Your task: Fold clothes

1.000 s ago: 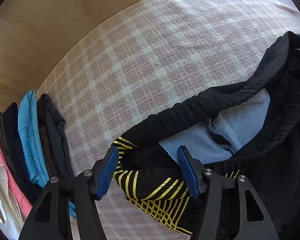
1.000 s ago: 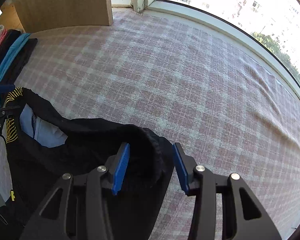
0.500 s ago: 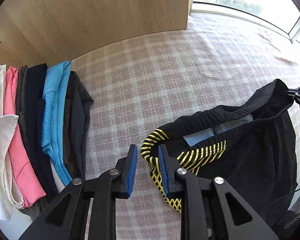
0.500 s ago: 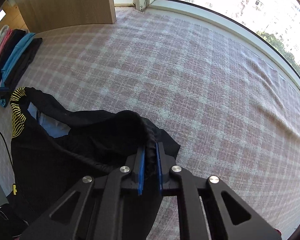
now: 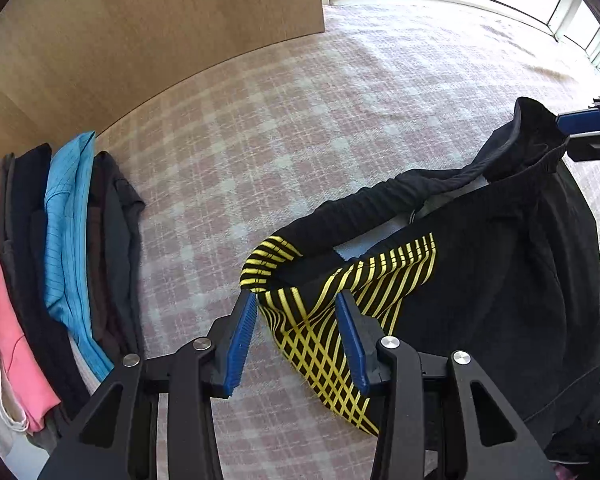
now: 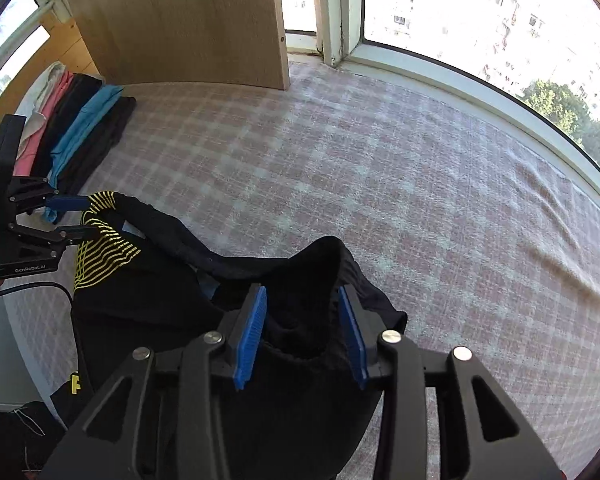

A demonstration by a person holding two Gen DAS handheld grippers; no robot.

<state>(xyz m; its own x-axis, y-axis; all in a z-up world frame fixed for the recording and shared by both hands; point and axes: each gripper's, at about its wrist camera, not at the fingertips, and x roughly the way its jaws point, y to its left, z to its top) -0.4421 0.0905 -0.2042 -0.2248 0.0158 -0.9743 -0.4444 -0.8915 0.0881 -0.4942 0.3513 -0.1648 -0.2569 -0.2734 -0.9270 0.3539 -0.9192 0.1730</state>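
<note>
Black shorts (image 5: 500, 280) with a yellow-striped panel (image 5: 320, 340) hang stretched between my two grippers over the pink plaid cover (image 5: 300, 140). The jaws of my left gripper (image 5: 296, 340) are opening. The striped waistband corner sits between the pads, touching only the left pad (image 5: 240, 332), with cover showing beside it. My right gripper (image 6: 302, 332) is also opening its jaws, with the bunched black waistband (image 6: 300, 320) between the blue pads. In the right wrist view the left gripper (image 6: 74, 216) is at the far left by the yellow stripes (image 6: 100, 248).
A row of folded clothes (image 5: 68, 240), white, pink, black, blue and dark grey, lies along the left edge. A wooden panel (image 5: 140, 40) stands behind it. A window sill (image 6: 480, 92) borders the far side. A black cable (image 6: 40, 286) trails from the left gripper.
Both grippers closed on the shorts' waistband half a second ago and have since spread their pads apart. Both have risen, and the waistband is lifted and stretched between them.
</note>
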